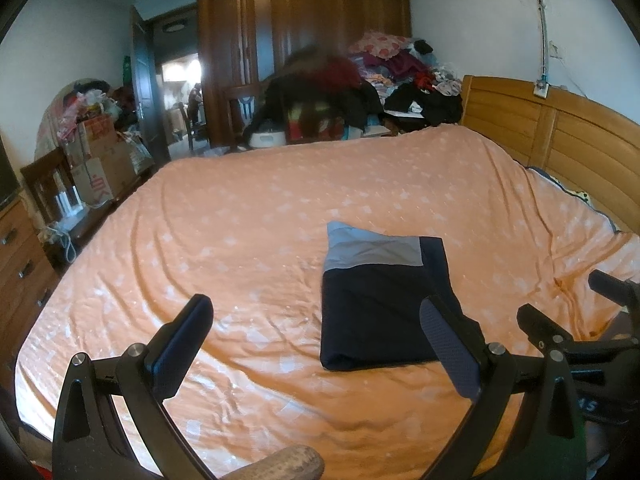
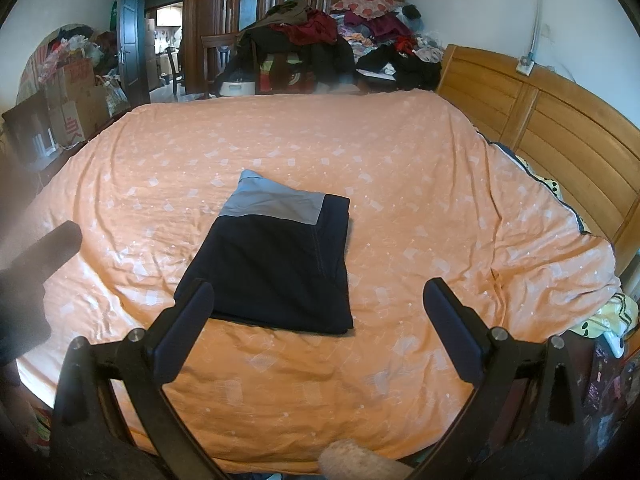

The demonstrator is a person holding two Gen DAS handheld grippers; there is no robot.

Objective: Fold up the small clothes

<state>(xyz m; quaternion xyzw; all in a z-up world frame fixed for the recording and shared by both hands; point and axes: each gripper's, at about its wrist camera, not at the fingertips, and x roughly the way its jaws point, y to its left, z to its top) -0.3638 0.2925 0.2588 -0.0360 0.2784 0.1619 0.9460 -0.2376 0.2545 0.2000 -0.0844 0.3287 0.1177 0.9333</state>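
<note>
Navy-and-grey folded garment (image 2: 276, 264) on orange bedspread (image 2: 400, 184); no legible writing.

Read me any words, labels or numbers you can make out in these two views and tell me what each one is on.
"NS" (partial white letters, rest cut off): on the right tool's black body, left wrist view.
Red printing on the cardboard boxes left of the bed: too blurred to read.
Folded navy and grey garment: no text visible.
Orange bedspread: pattern only, no text.

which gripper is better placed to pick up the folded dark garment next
Probably the right gripper: it is open with the folded garment lying just past its fingertips, almost centred. The open left gripper has it off to its right.
</note>
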